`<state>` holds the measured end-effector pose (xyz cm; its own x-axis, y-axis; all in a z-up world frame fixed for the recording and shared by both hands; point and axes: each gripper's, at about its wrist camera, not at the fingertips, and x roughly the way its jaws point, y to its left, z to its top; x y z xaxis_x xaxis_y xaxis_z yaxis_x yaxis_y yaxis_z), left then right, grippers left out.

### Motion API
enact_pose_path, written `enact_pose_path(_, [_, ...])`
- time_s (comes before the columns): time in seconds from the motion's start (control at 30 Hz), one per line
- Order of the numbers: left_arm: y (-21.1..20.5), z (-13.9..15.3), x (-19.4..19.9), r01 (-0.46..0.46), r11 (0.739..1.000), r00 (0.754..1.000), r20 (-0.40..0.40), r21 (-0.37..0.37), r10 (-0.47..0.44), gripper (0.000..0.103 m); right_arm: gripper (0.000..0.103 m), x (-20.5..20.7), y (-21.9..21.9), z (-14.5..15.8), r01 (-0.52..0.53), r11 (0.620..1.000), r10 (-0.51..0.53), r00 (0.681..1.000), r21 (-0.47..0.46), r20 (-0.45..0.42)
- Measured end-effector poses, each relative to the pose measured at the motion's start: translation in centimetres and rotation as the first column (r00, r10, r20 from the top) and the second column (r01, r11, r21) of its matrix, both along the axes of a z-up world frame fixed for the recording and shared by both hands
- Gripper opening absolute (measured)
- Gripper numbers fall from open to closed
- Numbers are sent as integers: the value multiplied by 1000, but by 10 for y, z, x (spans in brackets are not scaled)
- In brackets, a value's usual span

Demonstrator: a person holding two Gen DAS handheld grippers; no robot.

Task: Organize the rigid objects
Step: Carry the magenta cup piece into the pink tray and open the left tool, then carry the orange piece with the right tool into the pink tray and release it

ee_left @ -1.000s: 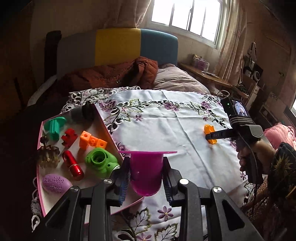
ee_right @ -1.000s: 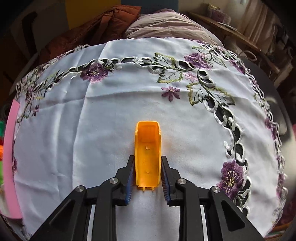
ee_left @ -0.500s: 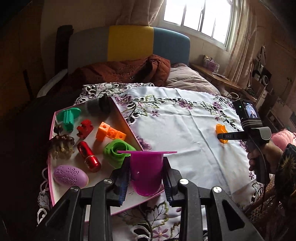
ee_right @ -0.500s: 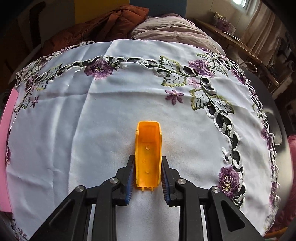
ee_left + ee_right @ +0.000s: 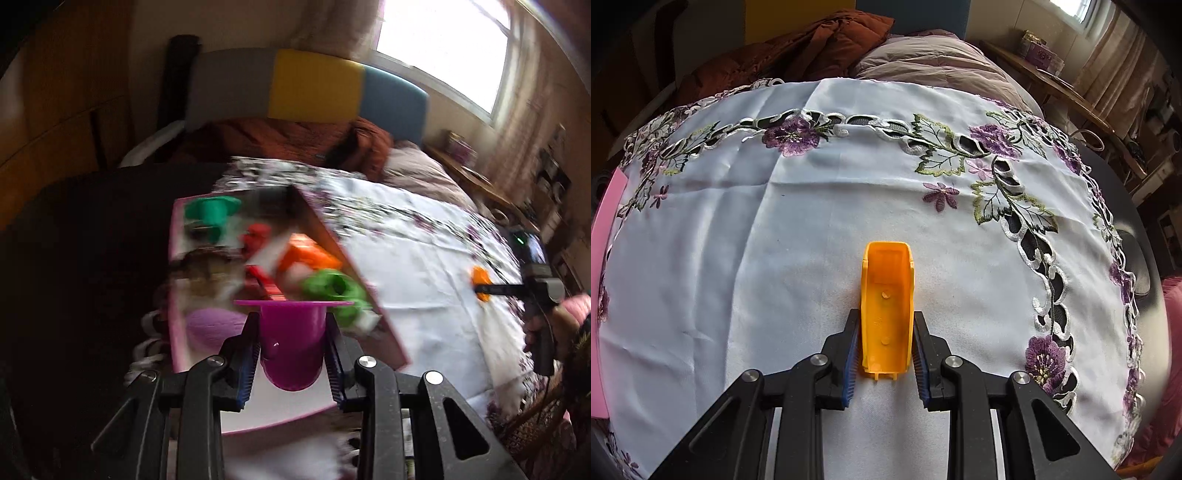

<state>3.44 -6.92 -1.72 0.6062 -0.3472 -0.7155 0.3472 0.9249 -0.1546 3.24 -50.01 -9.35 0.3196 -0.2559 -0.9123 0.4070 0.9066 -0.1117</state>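
Left wrist view: my left gripper [image 5: 293, 347] clamps the magenta cup [image 5: 292, 341] above the pink tray [image 5: 176, 295] (contents blurred); I should lower it into a bare patch.

Right wrist view: my right gripper [image 5: 885, 349] pinches the orange piece [image 5: 886, 306] on the tablecloth [image 5: 720, 277]; I lift straight.

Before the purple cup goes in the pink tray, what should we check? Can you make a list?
1. Left gripper jaws closed on the purple cup: ok.
2. Cup above the pink tray, not the tablecloth: ok.
3. Bare spot in the tray under the cup: cannot tell, the picture is blurred.
4. Green piece beside the cup out of its way: cannot tell.
5. Right gripper jaws closed on the orange piece: ok.
6. Right gripper far from the tray: ok.
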Motion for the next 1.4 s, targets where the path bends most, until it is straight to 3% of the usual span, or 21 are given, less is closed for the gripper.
enact_pose_path(0.23, [54, -13, 0, -111, 994, 993, -49, -24, 109, 32, 26, 0, 0, 0, -3, 1000, 3, 1000, -2, -1])
enact_pose_path(0.43, [30, -26, 3, -55, 998, 995, -83, -36, 52, 32, 26, -1, 1, 1, -6, 1000, 6, 1000, -5, -2])
enact_pose_path(0.67, [-14, -44, 9, 34, 998, 996, -81, 60, -29, 32, 26, -1, 1, 0, -8, 1000, 8, 1000, -9, -3])
enact_pose_path(0.97, [-35, -68, 12, 84, 986, 992, -100, 143, -70, 32, 26, -1, 2, 1, -10, 1000, 10, 1000, -13, -5])
enact_pose_path(1.2, [-28, -72, 14, 66, 993, 990, -128, 101, -53, 37, 26, -1, 1, 0, -9, 1000, 9, 1000, -13, -5])
enact_pose_path(1.4, [-23, -62, 9, 50, 994, 994, -101, 98, -40, 40, 26, -1, 2, 0, -15, 1000, 15, 1000, -20, -7])
